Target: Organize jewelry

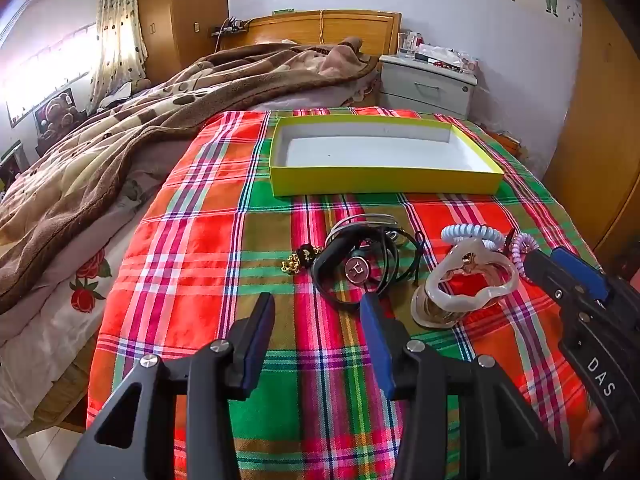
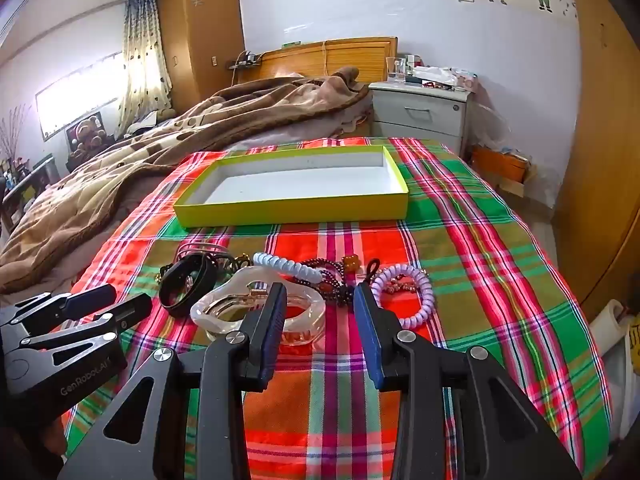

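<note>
On the plaid cloth (image 2: 460,216) spread over the bed, your jewelry lies in a tangled cluster at twelve o'clock from both grippers, with the yellow tray (image 2: 296,210) beyond it, empty. Your left gripper (image 1: 318,312) and right gripper (image 2: 320,300) both hover with jaws apart, holding nothing. The clear bangle (image 2: 224,308) sits just ahead of your right gripper at eleven o'clock, touching the black strap (image 2: 176,284) and overlapping the white coil band (image 2: 288,266). The risk I see: lift one piece and the dark bead strand (image 2: 332,284) or lilac coil band (image 2: 416,312) may snag and drag along. The soft bedding could also give under a downward press, so the pads may slip off.
</note>
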### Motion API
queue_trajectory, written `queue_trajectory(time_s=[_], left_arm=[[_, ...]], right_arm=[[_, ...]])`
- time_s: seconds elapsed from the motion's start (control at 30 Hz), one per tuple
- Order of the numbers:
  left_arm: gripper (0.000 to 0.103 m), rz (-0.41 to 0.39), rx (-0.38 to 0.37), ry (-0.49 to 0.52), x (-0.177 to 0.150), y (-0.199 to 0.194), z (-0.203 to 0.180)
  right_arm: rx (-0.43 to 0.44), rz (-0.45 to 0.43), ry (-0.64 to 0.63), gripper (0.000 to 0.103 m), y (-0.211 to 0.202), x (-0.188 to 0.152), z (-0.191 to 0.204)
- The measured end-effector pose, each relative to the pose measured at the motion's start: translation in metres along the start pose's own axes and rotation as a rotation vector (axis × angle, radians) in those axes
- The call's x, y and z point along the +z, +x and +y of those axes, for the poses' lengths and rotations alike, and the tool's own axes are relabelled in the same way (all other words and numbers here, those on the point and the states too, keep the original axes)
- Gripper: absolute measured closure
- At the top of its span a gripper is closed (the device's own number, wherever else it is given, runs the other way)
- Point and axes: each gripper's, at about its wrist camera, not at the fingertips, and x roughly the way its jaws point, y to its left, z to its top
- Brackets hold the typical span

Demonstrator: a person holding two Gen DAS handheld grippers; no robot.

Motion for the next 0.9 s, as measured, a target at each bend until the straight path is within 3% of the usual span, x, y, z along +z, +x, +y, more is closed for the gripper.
queue_trajectory(time_s=[0.9], left_arm=[[0.057, -0.002, 0.0, -0.046, 0.0, -0.006, 0.009]], right_arm=[[0.002, -0.001, -0.005, 0.067, -0.004, -0.004, 0.003]])
